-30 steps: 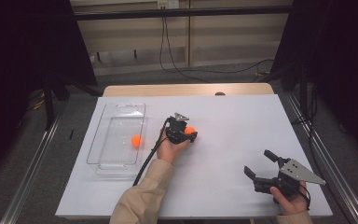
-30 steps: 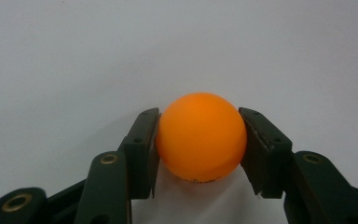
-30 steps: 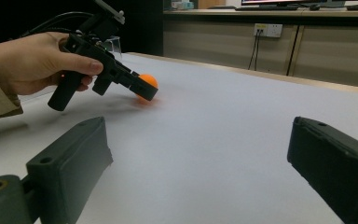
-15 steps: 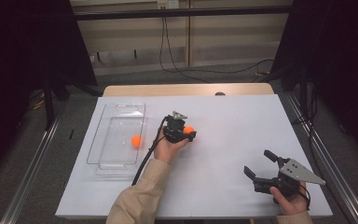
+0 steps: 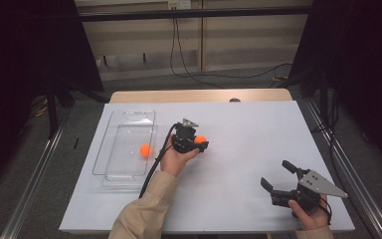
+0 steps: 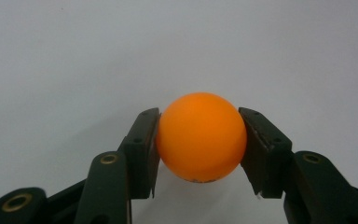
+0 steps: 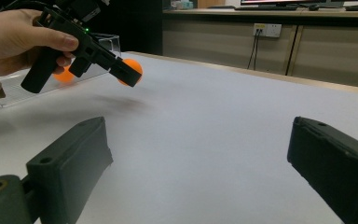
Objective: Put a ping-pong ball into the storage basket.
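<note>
Barely shifted since a second ago, the left gripper (image 5: 199,143) clamps an orange ball (image 6: 200,136) above the white table (image 5: 248,134), beside the clear tray (image 5: 124,124); right gripper (image 5: 278,179) rests, jaws apart.

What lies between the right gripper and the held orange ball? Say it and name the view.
Nothing: in the high view only bare white table separates the open right gripper from the orange ball clamped in the left gripper.

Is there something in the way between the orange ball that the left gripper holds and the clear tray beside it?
Nothing visible blocks it. The left gripper holds the orange ball above bare white table, and the clear tray lies right beside it. Only the tray's low wall must be crossed. A second orange ball already lies inside.
</note>
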`<state>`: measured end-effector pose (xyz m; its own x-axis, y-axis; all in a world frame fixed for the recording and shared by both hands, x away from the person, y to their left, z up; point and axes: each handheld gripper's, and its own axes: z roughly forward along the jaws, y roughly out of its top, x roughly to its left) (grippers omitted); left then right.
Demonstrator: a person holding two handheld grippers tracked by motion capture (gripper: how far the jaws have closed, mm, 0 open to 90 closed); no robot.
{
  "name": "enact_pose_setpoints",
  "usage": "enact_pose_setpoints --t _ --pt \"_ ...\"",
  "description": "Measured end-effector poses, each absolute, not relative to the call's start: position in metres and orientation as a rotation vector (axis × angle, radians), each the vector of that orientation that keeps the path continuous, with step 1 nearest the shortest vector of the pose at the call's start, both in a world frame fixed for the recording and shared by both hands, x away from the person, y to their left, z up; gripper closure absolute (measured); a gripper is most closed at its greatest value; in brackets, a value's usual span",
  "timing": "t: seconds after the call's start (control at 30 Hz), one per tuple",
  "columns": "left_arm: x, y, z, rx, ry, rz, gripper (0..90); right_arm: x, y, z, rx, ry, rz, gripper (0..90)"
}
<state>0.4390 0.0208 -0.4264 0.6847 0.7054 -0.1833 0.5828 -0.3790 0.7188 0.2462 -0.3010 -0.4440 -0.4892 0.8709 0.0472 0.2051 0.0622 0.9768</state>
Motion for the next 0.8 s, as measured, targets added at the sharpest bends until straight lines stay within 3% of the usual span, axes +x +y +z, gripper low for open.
enact_pose_setpoints --t 0.8 --pt "0.436 0.041 -0.416 2.08 0.99 0.177 50.9 0.246 -0.301 -0.443 1.071 1.756 1.467 4.9"
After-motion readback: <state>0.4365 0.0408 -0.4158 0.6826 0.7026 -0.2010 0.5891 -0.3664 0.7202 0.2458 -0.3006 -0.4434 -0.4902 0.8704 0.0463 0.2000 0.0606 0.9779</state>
